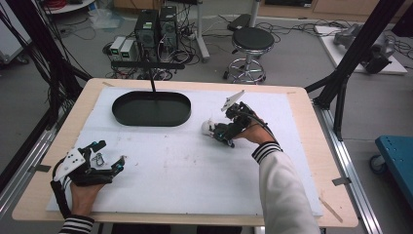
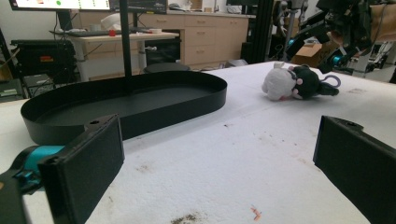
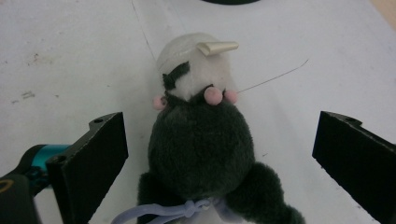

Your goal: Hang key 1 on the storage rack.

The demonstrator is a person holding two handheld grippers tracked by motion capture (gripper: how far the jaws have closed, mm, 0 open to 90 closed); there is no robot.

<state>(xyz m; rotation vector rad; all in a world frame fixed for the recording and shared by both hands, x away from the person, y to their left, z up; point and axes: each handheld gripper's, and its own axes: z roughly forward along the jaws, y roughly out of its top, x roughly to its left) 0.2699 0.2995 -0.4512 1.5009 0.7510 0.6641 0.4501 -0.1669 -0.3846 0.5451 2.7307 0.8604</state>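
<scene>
Fingers of both grippers spread wide; right gripper (image 3: 219,154) straddling plush toy (image 3: 201,140) on stained white mat (image 1: 185,170); lab clutter behind.

No legible text, labels, brands, numbers or signs in any view. The monitor (image 2: 88,4) beyond the far edge of the surface (image 2: 243,154) shows coloured marks, too small to read. The small label on the dark box (image 2: 44,58) is blurred.
</scene>
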